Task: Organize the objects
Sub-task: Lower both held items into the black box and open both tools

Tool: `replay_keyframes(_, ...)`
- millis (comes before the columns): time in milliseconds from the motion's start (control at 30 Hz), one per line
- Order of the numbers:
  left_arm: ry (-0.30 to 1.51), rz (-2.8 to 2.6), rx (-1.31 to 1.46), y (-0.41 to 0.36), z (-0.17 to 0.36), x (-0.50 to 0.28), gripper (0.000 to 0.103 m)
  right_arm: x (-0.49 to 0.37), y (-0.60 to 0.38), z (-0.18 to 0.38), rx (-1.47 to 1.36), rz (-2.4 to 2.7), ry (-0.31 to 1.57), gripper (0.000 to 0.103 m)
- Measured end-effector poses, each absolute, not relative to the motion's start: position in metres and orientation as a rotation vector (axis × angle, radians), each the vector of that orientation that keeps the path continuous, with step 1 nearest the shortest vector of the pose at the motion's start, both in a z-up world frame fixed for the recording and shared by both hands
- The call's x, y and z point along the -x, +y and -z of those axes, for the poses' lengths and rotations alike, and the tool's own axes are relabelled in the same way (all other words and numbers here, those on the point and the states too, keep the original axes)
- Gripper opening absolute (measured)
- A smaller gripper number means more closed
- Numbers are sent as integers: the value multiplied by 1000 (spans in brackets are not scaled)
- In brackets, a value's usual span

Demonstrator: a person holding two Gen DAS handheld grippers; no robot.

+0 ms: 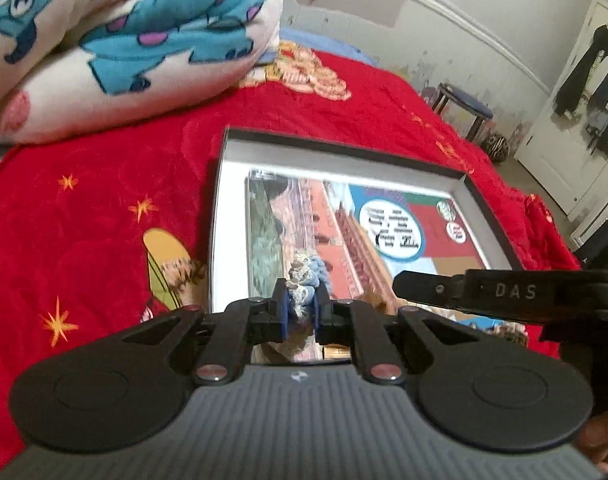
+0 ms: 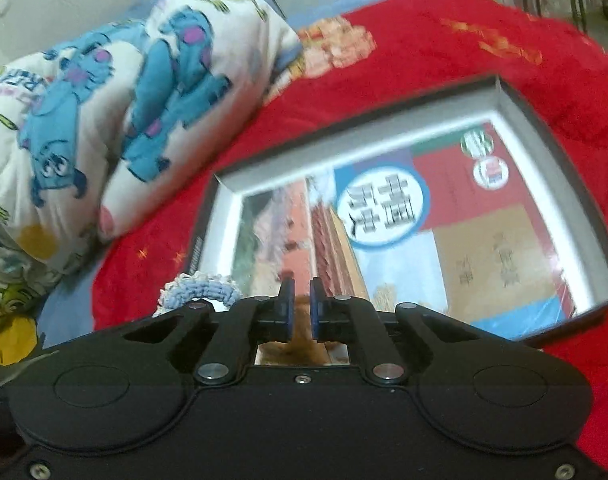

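Observation:
A shallow open box (image 1: 227, 168) with a dark rim and grey walls lies on the red bedspread; a colourful printed book (image 1: 384, 220) lies flat in it. My left gripper (image 1: 301, 300) is shut on a blue and white knitted scrunchie (image 1: 304, 276), held over the box's near end. In the right wrist view the box (image 2: 544, 120) and the book (image 2: 444, 220) fill the middle. My right gripper (image 2: 300, 304) hangs over the box's near edge, its jaws nearly closed with a narrow gap and nothing between them. The scrunchie (image 2: 203, 286) shows just left of it.
A folded white quilt (image 1: 123, 40) with blue monster prints lies at the back left of the bed, close to the box. The red bedspread (image 1: 83, 220) surrounds the box. A stool (image 1: 464, 108) and a white door (image 1: 576, 120) stand beyond the bed on the right.

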State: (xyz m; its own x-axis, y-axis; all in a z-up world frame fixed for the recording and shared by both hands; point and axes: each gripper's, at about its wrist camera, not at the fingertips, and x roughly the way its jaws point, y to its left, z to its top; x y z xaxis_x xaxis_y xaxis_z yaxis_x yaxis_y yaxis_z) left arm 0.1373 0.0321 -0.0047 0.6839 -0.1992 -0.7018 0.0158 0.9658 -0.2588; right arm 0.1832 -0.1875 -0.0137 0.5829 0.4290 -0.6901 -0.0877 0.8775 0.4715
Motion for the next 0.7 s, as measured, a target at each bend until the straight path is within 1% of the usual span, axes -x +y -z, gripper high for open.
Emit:
replay_keyframes(100, 823, 120, 228, 30, 7, -137, 18, -184, -188, 21, -431, -316, 921, 9)
replay_keyframes(467, 843, 108, 188, 25, 11, -136, 29, -176, -181, 16, -403, -340, 907, 9)
replay_keyframes(633, 847, 107, 182, 25, 12, -136, 31, -175, -181, 14, -398, -347, 896, 9)
replay_keyframes(700, 847, 103, 182, 25, 12, -137, 33, -175, -180, 14, -396, -349, 895, 9)
